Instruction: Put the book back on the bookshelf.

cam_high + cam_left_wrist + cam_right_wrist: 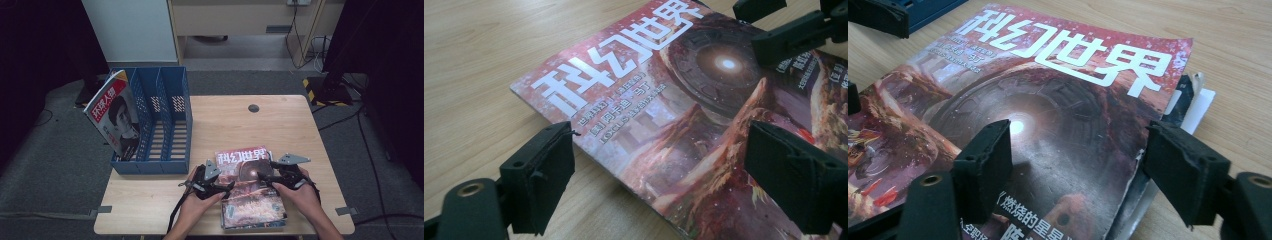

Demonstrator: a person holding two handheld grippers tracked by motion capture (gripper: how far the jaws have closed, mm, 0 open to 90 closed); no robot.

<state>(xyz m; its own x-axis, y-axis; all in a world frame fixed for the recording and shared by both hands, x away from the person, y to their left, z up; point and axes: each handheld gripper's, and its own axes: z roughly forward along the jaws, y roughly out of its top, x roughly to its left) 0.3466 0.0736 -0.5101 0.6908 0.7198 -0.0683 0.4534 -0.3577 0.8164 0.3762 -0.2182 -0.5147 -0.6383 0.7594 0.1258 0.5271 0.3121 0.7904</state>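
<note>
Black jaws of your left gripper stand wide open over the left edge of the red magazine, holding nothing, and your right gripper is open too, its jaws astride the right edge. That magazine lies flat on the wooden table, on top of other magazines. Farther left, the blue file rack holds another magazine.

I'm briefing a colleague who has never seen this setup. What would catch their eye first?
First, the red magazine with bold white characters, lying flat at the table's near edge between the left claw and right claw, both open. Next, the blue file rack at the table's far left, with another magazine leaning in its leftmost slot.
</note>
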